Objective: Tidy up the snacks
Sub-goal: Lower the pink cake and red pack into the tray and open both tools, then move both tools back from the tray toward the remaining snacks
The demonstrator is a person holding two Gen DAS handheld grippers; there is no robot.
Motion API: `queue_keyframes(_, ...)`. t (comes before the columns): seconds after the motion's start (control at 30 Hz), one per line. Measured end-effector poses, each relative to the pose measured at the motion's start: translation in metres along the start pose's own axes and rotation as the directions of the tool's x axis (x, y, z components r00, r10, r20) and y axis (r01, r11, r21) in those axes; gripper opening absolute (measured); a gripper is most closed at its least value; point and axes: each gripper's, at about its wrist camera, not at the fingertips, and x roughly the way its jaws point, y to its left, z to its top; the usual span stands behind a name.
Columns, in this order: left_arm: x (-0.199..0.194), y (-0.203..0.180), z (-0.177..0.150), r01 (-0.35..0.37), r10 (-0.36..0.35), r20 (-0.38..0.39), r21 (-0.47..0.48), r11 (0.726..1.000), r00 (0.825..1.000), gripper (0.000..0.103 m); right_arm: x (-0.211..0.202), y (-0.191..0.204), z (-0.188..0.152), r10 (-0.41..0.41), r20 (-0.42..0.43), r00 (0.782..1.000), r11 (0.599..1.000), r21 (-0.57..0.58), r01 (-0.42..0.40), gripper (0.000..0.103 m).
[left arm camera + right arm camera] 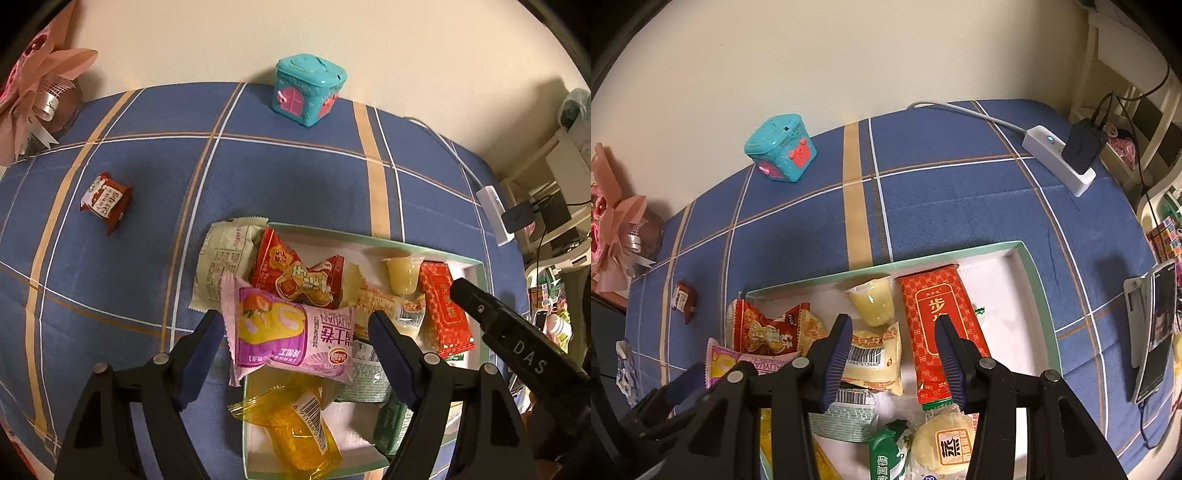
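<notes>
The left gripper [295, 328] is hanging released, its pads clear of the pink "Yuyuan" cake packet [291, 332] lying across the green-rimmed white box's [373, 240] left edge; the right gripper [894, 360], marked "DAS", is hovering unclenched over boxed snacks.

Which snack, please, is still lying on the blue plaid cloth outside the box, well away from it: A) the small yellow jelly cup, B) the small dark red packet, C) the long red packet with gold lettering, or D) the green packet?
B: the small dark red packet lies alone on the blue plaid cloth, well apart from the box, while the jelly cup, the long red packet and the green packet lie inside it.
</notes>
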Motion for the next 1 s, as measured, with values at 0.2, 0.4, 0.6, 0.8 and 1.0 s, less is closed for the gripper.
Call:
queue_keyframes(0.2, -0.011, 0.007, 0.003, 0.007, -0.007, 0.026, -0.017, 1.000, 1.000, 0.081, -0.003, 0.004, 0.000, 0.003, 0.010, 1.000, 1.000, -0.012, -0.003, 0.050)
queue_keyframes(0.4, -0.016, 0.019, 0.006, 0.001, 0.001, 0.046, -0.052, 0.999, 0.999, 0.081, -0.004, 0.008, -0.001, 0.005, 0.013, 1.000, 1.000, -0.018, -0.004, 0.050)
queue_keyframes(0.6, -0.019, 0.042, 0.008, -0.084, 0.092, 0.070, -0.113, 0.990, 0.993, 0.087, -0.002, 0.015, -0.003, 0.011, 0.009, 1.000, 1.000, -0.029, -0.010, 0.050)
queue_keyframes(0.8, -0.024, 0.073, 0.008, -0.186, 0.204, 0.086, -0.179, 0.966, 0.975, 0.093, 0.001, 0.034, -0.007, 0.014, 0.003, 1.000, 0.998, -0.065, -0.013, 0.056)
queue_keyframes(1.0, -0.029, 0.098, 0.006, -0.261, 0.285, 0.087, -0.214, 0.941, 0.955, 0.094, 0.001, 0.059, -0.010, 0.021, 0.007, 1.000, 0.995, -0.099, -0.020, 0.071)
